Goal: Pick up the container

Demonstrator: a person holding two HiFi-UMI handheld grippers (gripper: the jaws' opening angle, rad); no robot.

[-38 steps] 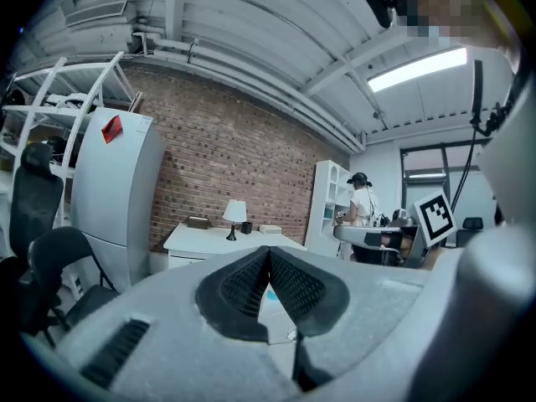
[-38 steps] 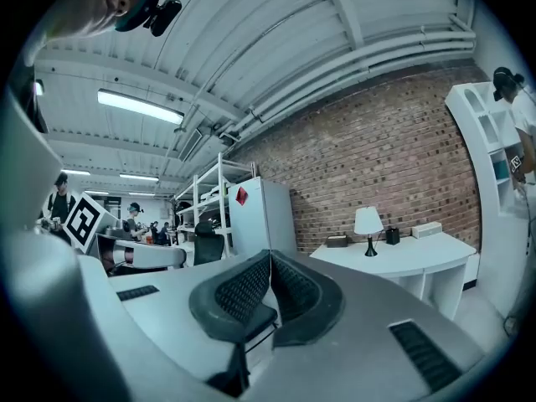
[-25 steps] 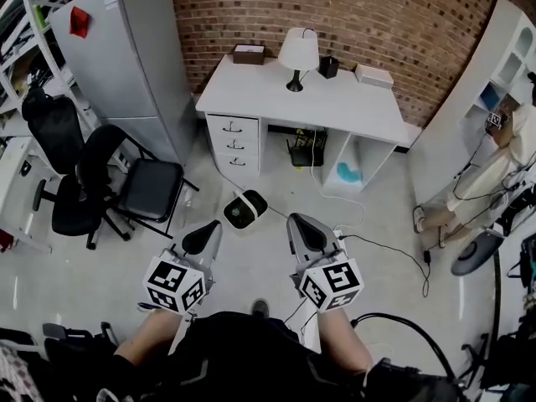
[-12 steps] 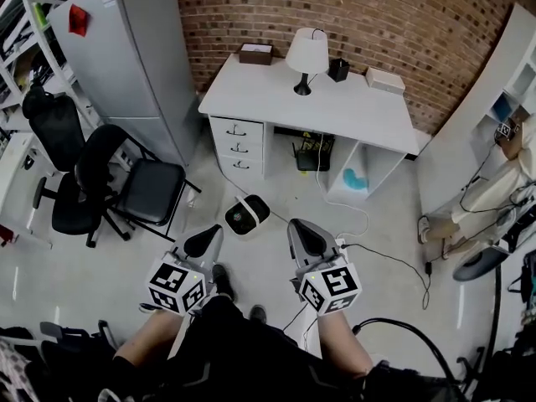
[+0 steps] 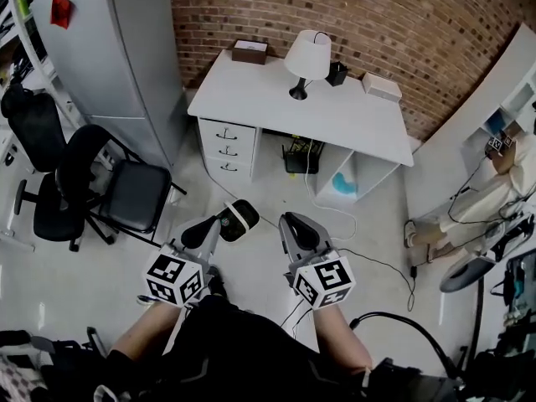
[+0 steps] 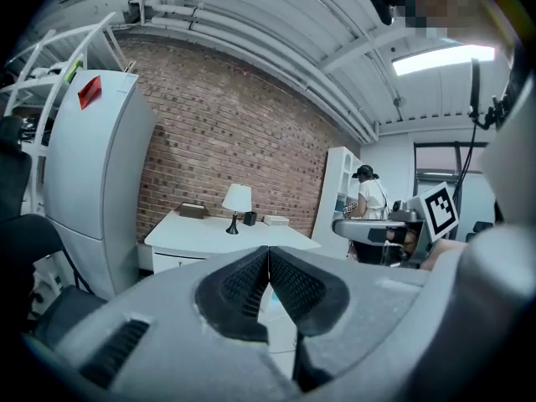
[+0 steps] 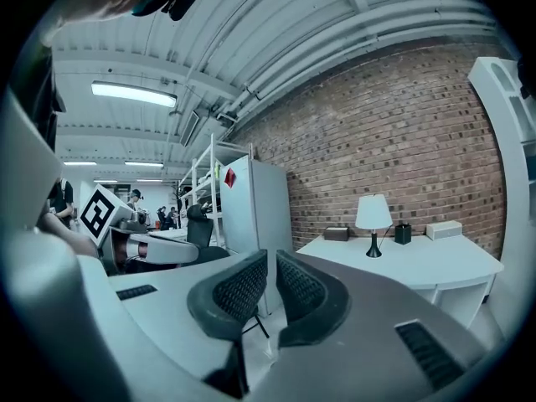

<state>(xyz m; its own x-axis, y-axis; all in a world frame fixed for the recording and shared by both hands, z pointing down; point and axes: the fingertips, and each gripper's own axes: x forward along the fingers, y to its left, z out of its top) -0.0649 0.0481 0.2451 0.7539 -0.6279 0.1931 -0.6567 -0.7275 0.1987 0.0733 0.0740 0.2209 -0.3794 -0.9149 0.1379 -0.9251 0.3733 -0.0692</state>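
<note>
Both of your grippers are out in front of you over bare floor, pointing toward the white desk (image 5: pixel 276 107).

- Left gripper (image 5: pixel 216 223): jaws pressed together, nothing between the pads.
- Right gripper (image 5: pixel 289 219): jaws drawn in to a thin slit, nothing in it.

Container: three candidates stand along the desk's back edge by the brick wall (image 5: pixel 377 15). They are a brown box (image 5: pixel 249 51) at the left corner, a black cup (image 5: pixel 337 74) just beside the lamp (image 5: pixel 306 57), and a white box (image 5: pixel 381 86) towards the right. You cannot tell which one is meant. All three are well apart from both grippers.

Room to move:

- A round black-and-white device (image 5: pixel 243 219) lies on the floor just beside your left jaw tips.
- A black chair (image 5: pixel 126 193) and the grey cabinet (image 5: pixel 117 48) close off the left side.
- A cable (image 5: pixel 373 264) trails over the floor to the right.
- The white shelf unit (image 5: pixel 490 111) bounds the right side.
- The floor strip between the grippers and the desk's front edge is open.
</note>
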